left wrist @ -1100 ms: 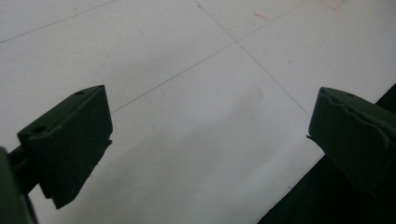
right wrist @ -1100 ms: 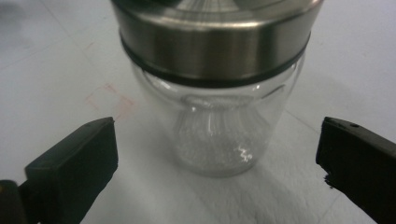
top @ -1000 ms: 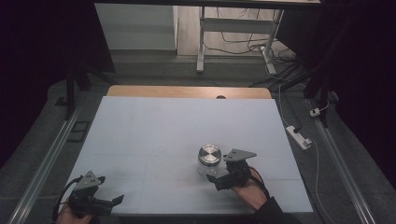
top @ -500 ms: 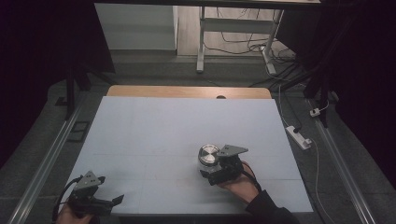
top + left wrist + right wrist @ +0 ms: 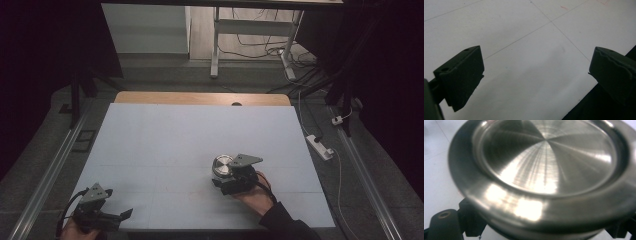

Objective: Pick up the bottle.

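Note:
A round, shiny steel lid-like disc (image 5: 222,165) sits on the white table (image 5: 190,135), right of centre and towards the front. In the right gripper view the disc (image 5: 544,170) looms very close. My right gripper (image 5: 223,176) comes at it from the near side. Its jaws have just been closing, and the black fingers (image 5: 445,225) now press under the disc's rim on both sides. My left gripper (image 5: 122,214) rests at the front left corner of the table. It is open, and bare table shows between its fingers (image 5: 461,75).
A strip of wooden tabletop (image 5: 200,98) shows beyond the white surface. A white power strip (image 5: 320,145) with its cable lies on the floor to the right. The table's front edge (image 5: 579,105) runs just past my left gripper's jaws.
My right gripper has shifted slightly left onto the disc and its jaws have closed around it. The left gripper has stayed put.

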